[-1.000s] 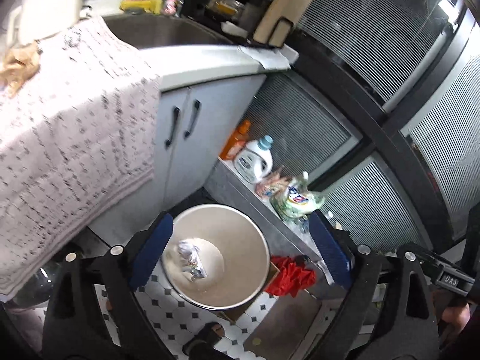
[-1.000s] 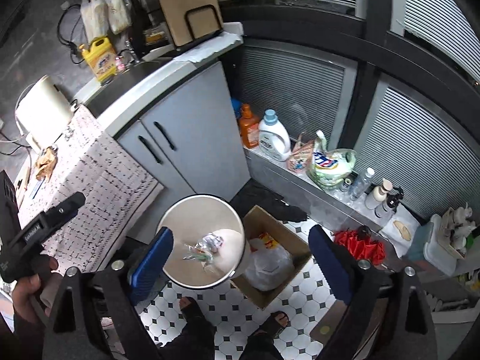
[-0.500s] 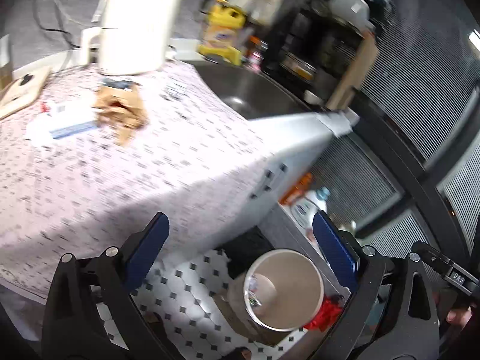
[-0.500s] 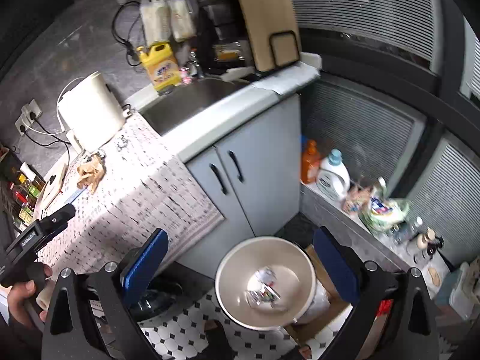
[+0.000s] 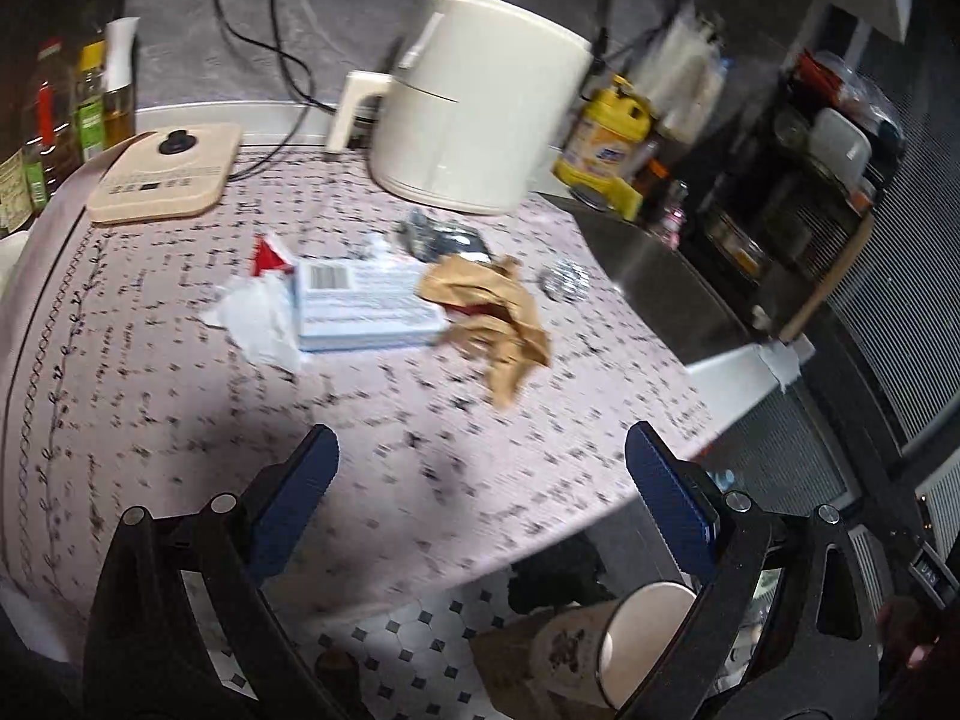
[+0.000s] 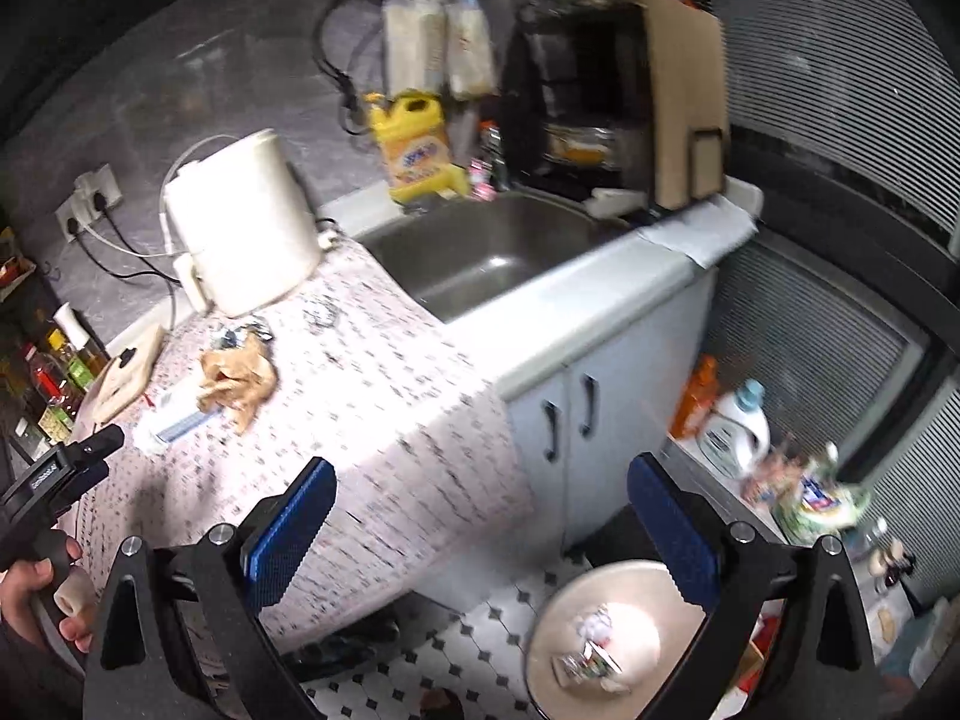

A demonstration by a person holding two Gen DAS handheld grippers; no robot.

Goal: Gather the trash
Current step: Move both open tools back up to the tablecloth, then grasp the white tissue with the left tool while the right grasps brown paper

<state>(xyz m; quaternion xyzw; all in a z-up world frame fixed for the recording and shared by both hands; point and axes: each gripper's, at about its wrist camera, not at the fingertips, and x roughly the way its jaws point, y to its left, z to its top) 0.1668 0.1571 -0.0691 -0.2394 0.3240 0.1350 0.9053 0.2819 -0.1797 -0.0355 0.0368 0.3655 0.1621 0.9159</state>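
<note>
On the patterned tablecloth [image 5: 180, 408] lies trash: a crumpled brown paper bag [image 5: 492, 312], a flat white and blue box [image 5: 366, 306], a white tissue [image 5: 258, 318], a red scrap [image 5: 269, 255] and crinkled foil wrappers [image 5: 441, 237]. My left gripper [image 5: 480, 480] hovers open above the cloth's near part, empty. My right gripper [image 6: 477, 531] is open and empty over the table's corner, with the round trash bin [image 6: 606, 642] low on the right, wrappers inside it. The brown bag [image 6: 237, 381] also shows in the right wrist view.
A white kettle-like appliance [image 5: 480, 102] stands behind the trash. A beige board [image 5: 162, 174] and bottles [image 5: 60, 120] sit at the left. The sink [image 6: 486, 258] and a yellow detergent jug [image 6: 417, 147] lie to the right. A hand [image 6: 36, 594] holds the left gripper's handle.
Both grippers swung up and left, away from the bin toward the table. The left view went from the bin on the floor to the trash on the cloth. Both stayed open.
</note>
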